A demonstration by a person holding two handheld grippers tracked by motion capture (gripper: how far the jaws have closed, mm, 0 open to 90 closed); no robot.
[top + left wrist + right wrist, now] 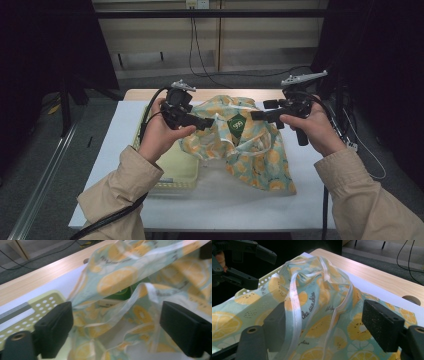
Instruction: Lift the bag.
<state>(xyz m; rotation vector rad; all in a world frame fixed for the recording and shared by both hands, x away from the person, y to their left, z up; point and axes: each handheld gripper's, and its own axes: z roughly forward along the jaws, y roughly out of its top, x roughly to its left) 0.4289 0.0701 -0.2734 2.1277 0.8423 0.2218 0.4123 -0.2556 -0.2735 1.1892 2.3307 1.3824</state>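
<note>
A thin cloth bag [250,150] printed with lemon slices on pale blue-green lies heaped at the table's middle, its left part draped over a pale yellow perforated basket [175,172]. A green tag [236,125] shows through the cloth. My left gripper [210,121] stands open at the bag's upper left edge. In the left gripper view its jaws are wide apart, with cloth [117,282] and a white strap between them. My right gripper [252,116] is open at the bag's top right. In the right gripper view white-edged handles [294,297] rise between its jaws.
A white sheet [115,145] covers the table, with a bare wooden strip [145,94] along the far edge. The basket's holed rim [42,302] lies left of the cloth. Cables run on the floor beyond the table, and a dark curtain hangs to each side.
</note>
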